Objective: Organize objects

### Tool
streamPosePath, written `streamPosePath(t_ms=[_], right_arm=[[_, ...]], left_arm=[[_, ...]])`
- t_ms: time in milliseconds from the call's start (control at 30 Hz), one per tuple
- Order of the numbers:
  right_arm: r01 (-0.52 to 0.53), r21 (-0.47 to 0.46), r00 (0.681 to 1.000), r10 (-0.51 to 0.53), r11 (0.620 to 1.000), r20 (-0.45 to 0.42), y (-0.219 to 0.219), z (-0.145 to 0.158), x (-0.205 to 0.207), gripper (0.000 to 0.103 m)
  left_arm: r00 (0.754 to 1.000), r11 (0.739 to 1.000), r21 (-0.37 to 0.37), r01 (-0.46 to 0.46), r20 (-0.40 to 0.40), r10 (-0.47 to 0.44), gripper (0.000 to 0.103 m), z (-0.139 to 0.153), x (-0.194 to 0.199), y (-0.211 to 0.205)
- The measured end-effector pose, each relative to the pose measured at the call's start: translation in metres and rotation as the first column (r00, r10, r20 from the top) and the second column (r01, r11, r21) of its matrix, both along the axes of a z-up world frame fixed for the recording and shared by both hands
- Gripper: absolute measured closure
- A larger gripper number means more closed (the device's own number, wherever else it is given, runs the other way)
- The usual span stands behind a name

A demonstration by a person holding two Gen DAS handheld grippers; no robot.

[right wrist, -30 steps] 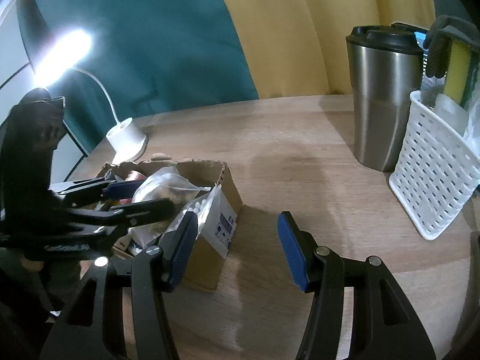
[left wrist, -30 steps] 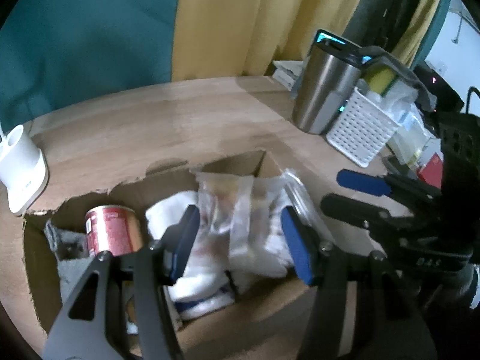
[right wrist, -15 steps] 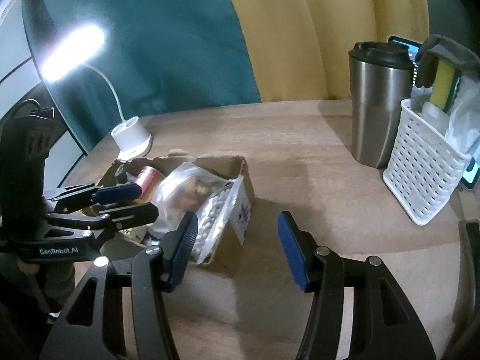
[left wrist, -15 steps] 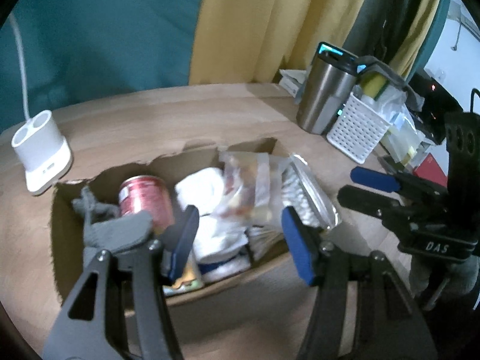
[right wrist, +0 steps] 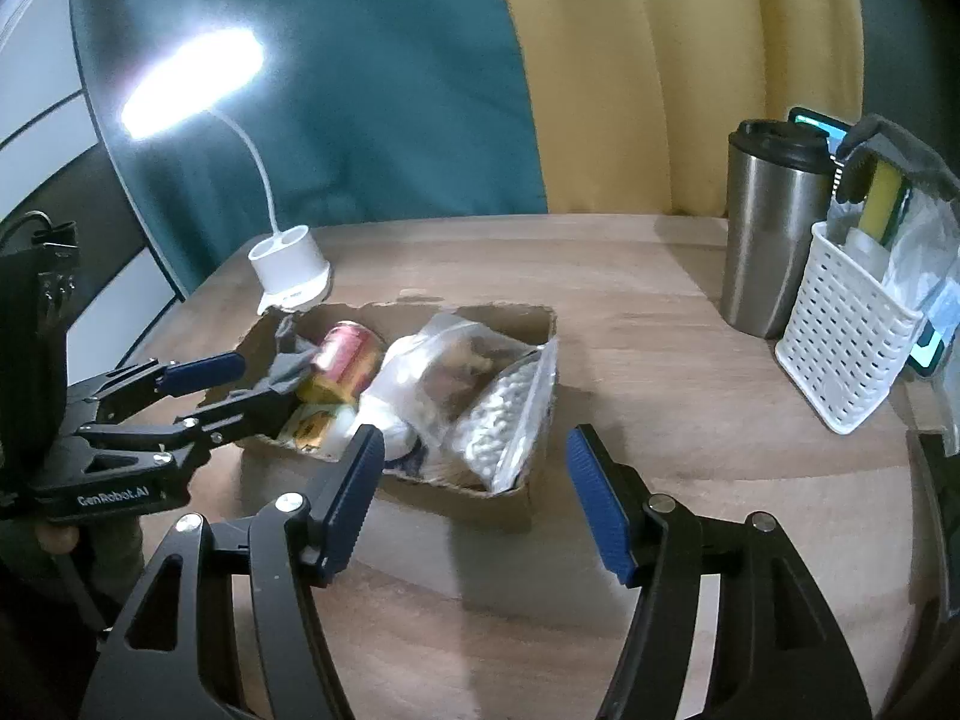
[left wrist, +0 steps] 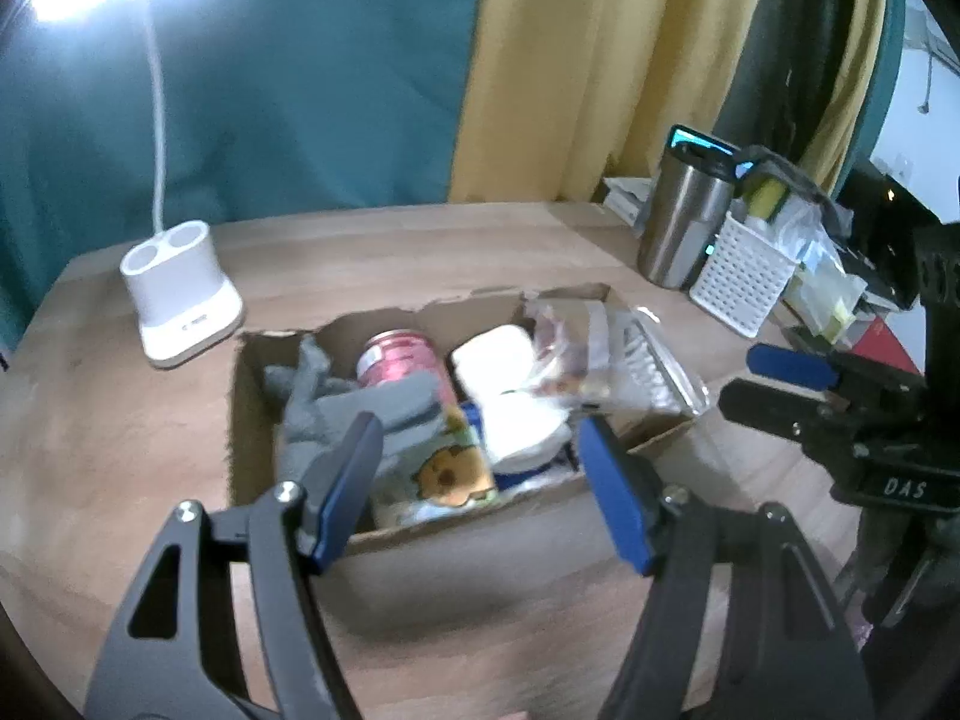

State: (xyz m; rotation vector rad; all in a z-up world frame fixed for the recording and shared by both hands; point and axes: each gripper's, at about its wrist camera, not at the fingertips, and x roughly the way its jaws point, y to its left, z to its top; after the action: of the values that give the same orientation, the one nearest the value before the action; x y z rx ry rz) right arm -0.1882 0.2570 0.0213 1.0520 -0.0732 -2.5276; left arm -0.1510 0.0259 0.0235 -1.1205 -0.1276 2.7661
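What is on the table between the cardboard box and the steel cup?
Nothing: between the cardboard box and the steel cup only bare table shows, clearest in the right wrist view.

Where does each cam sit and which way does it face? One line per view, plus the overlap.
Left wrist: on the left gripper, looking forward and down into the cardboard box; own blue-padded fingers show, jaws opening, nothing between them; right gripper at right.
Right wrist: on the right gripper, facing box and table; jaws opening, empty; left gripper at left.
Shared: box, red can, lamp base, steel tumbler, white basket.
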Motion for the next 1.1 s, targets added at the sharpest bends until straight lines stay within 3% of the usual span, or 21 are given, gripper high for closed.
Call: streamPosePath(t_ms=[267,1100], right_arm=[[-0.011,0.018,1.0,0.012,1.0,-0.005,-0.018,0.005,0.015,0.036],[0.007,0.074,0.999,-0.004,0.997,-0.034,-0.046,0.007,0.058,0.036]], left_arm=[[0.999,0.998,0.039,-0.039,-0.011,0.039,0.034,0.001,0.026,-0.024],[0.994,0.995,0.014,-0.097,-0.043,0.097,0.033,0.001,0.076,-0.05]])
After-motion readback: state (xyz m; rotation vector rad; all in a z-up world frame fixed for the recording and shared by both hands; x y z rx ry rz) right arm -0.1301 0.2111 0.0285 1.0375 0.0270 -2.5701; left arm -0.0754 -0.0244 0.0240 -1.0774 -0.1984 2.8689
